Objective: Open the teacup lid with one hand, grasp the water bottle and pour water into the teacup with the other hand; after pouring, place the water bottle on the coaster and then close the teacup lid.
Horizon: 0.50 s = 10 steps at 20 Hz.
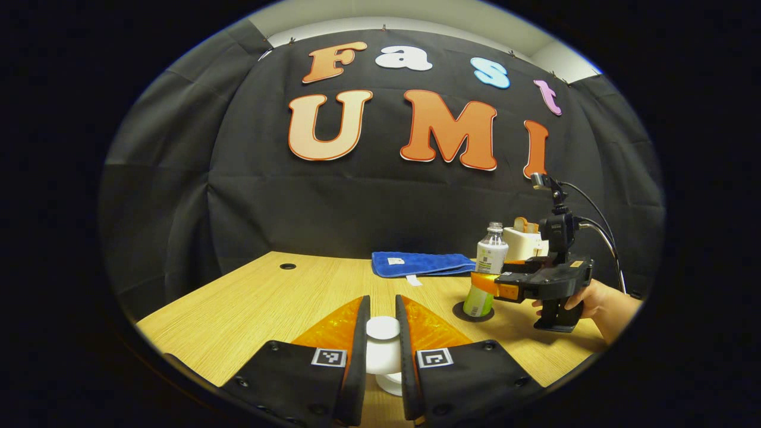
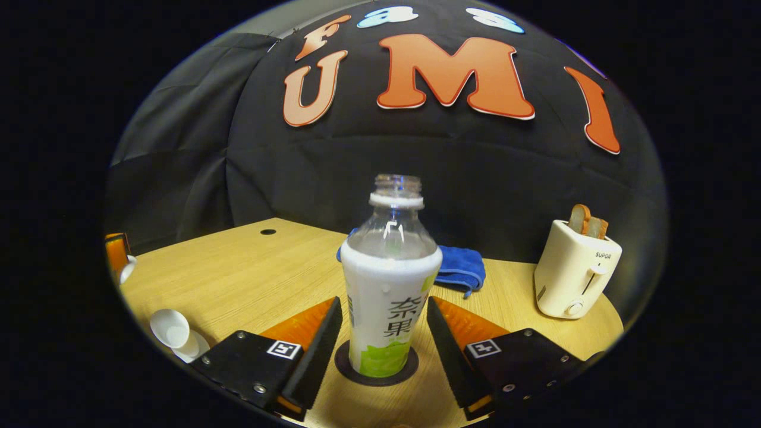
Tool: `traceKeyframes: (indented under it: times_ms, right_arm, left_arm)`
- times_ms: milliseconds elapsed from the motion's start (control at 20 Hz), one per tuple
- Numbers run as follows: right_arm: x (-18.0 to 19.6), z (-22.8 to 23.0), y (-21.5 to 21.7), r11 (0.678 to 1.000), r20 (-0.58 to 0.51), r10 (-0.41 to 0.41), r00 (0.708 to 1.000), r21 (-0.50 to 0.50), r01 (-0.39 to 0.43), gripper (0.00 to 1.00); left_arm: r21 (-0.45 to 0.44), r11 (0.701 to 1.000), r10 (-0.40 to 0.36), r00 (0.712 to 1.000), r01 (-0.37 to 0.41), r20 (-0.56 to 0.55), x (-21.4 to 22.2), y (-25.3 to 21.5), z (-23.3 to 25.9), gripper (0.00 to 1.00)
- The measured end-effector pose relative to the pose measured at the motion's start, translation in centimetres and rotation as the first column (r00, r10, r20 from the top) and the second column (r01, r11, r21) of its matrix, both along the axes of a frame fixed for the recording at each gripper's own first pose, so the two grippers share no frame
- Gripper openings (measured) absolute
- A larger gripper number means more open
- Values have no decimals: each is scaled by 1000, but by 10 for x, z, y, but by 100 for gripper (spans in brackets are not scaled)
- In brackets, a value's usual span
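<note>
The water bottle (image 2: 386,285) stands upright on the coaster (image 2: 376,368), neck up, between the right gripper (image 2: 383,345)'s released fingers. The left gripper (image 1: 382,342) grips the lid (image 1: 382,348).

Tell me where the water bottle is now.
The water bottle stands upright on the dark coaster, between the right gripper's open fingers, with the blue cloth behind.

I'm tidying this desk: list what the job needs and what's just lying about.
Job: clear plastic water bottle with white-and-green label; round dark coaster under it; white teacup; white knobbed teacup lid, in the left tool.
Lying about: blue folded cloth; cream toaster holding bread slices.
</note>
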State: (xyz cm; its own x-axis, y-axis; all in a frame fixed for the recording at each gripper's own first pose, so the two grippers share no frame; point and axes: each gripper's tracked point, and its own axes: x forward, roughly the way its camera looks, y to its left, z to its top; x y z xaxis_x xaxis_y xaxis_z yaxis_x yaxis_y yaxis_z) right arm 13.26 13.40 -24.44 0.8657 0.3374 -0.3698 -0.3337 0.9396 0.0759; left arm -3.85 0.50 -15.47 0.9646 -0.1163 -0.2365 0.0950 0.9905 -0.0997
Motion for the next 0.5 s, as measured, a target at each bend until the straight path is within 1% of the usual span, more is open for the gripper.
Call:
traceKeyframes:
  times_ms: [50, 150, 250, 450, 500]
  right_arm:
    - [-1, 5, -3, 1000, 9, -6, 1000, 1, 6, 92]
    - [-6, 16, -10, 1000, 30, -8, 1000, 2, 8, 97]
    - [-15, 27, -14, 1000, 53, -5, 999, 10, 4, 98]
    - [-35, 49, -25, 1000, 106, -8, 994, 15, 6, 98]
    - [-39, 54, -28, 1000, 121, -11, 993, 9, 10, 98]
  left_arm:
    - [-7, 1000, -7, 1000, 7, 3, 2, -3, 0, 29]
    - [-19, 1000, -19, 1000, 19, -2, 5, -10, -4, 28]
    - [-28, 999, -41, 999, 40, -14, 6, -17, -13, 29]
    - [-19, 995, -99, 995, 98, -33, 12, -32, -32, 29]
    - [-14, 995, -103, 994, 103, -44, 13, -34, -37, 27]
